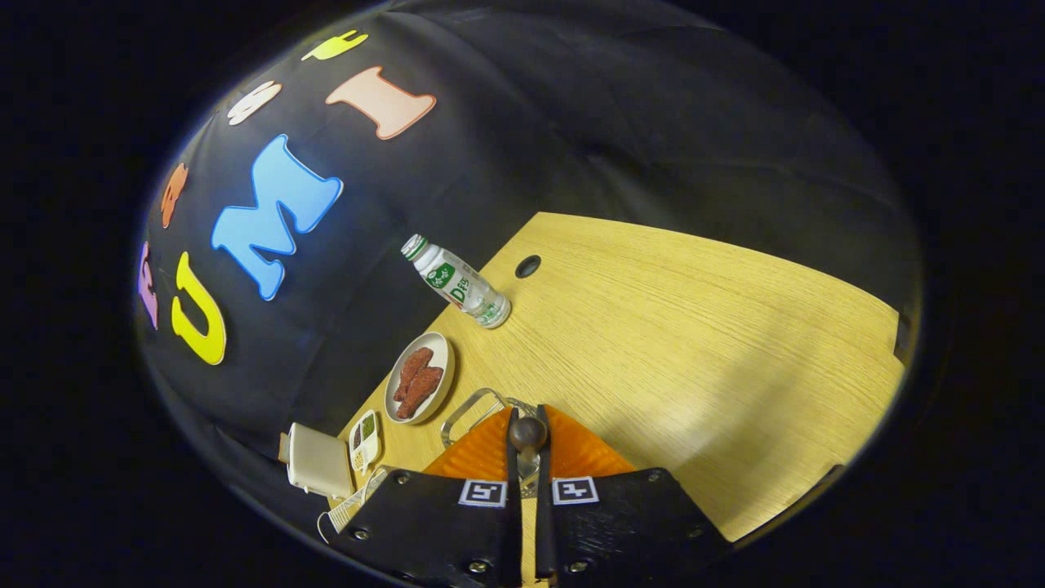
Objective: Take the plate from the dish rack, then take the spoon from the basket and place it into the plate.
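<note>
On the wooden table (694,327), left to right from the orange plate (584,453): white box (318,461), sauce tray (365,439), dish of red strips (420,377), tilted bottle (457,283). Gripper (529,445) closed on the spoon (527,433), bowl above plate. Advice: lower gently, then release. Handle hidden between fingers; wire object (472,408) beside plate unclear.

1. Spoon (527,437) between my fingers (529,457), over the orange plate (571,449).
2. Dish rack (469,408) just beyond the plate.
3. Food dish (419,378) left of the rack; bottle (455,281) behind, on the bench (694,343).
</note>
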{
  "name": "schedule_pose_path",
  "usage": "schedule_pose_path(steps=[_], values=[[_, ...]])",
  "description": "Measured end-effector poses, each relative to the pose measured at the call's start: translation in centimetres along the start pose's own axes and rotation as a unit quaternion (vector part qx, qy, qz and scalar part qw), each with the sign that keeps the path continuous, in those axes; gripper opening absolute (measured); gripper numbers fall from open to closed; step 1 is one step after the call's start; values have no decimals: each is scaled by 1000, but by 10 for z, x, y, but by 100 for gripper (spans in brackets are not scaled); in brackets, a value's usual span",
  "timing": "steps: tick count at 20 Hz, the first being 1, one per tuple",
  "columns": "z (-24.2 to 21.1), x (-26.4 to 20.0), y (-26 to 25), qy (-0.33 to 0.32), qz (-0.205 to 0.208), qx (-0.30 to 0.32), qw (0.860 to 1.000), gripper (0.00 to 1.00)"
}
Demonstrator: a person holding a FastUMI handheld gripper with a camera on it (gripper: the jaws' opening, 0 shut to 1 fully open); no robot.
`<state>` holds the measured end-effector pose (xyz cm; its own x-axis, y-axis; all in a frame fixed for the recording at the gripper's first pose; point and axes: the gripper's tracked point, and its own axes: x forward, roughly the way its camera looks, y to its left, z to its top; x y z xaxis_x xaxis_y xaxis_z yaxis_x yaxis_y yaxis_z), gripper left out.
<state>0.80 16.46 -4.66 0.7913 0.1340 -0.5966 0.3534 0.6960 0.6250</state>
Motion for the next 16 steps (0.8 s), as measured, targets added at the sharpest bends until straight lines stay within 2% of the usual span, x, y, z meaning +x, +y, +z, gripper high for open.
schedule_pose_path(steps=[1, 7, 16], values=[[0, -35, 6, 2, 1, -5, 1000, 6], [23, -45, 22, -15, 11, -65, 998, 6], [63, -93, 57, -38, 39, -125, 991, 6]])
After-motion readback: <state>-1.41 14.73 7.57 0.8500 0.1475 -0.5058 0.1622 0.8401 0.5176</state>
